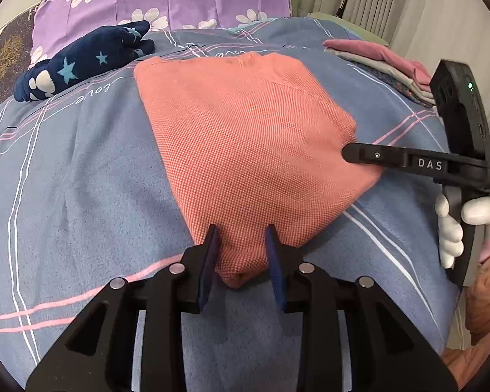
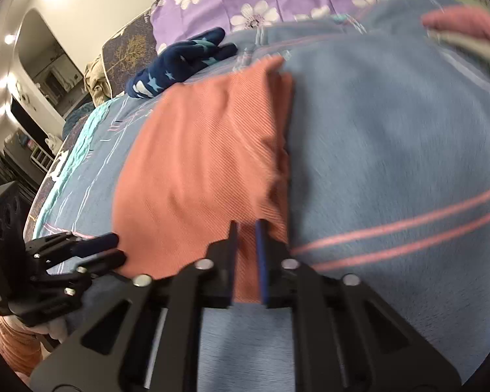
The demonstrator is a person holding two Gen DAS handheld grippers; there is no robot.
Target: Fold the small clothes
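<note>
The right wrist view is smeared by blur, and the far stack of folded clothes (image 1: 392, 65) is cut off at the edge. A white-gloved hand (image 1: 454, 225) holds the right gripper (image 2: 246, 228), angled down, jaws nearly closed on the near right edge of the folded coral garment (image 1: 245, 137). The left gripper (image 1: 241, 232) straddles its near corner, jaws partly open. The garment lies flat on the blue plaid bed (image 1: 81, 179), a navy star-print garment (image 1: 81, 62) beyond it.
</note>
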